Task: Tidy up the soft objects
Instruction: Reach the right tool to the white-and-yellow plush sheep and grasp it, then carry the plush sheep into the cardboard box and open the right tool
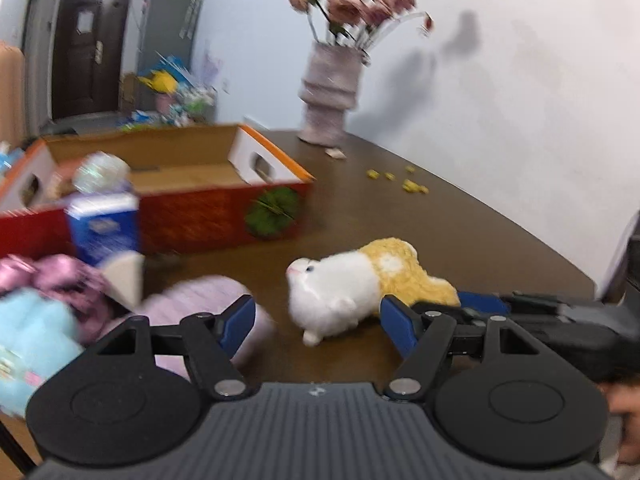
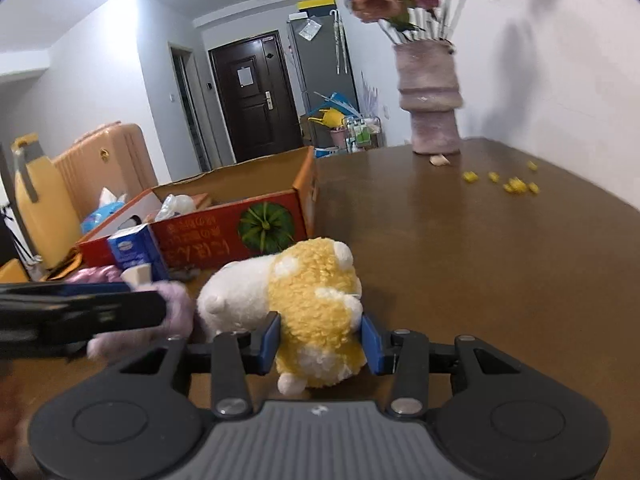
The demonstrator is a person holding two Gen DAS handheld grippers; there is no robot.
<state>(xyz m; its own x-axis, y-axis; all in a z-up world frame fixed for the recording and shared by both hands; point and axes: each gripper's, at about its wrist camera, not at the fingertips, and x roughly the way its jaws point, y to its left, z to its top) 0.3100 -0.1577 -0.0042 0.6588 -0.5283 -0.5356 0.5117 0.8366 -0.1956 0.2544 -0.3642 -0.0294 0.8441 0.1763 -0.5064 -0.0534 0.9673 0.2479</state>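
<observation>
1. I see the plush toy lying on the bench, its rear end between my right tongs, a pad close on either side.
2. My left tongs sit before the toy's head, which is not between their pads, with a fuzzy slipper just left of them.
3. Behind the toy stands an open cardboard box; a small carton stands before the box's left part.
4. A vase stands at the bench's far edge by the wall, with scattered crumbs before it to the right.
5. A heap of soft things lies at the far left.
</observation>
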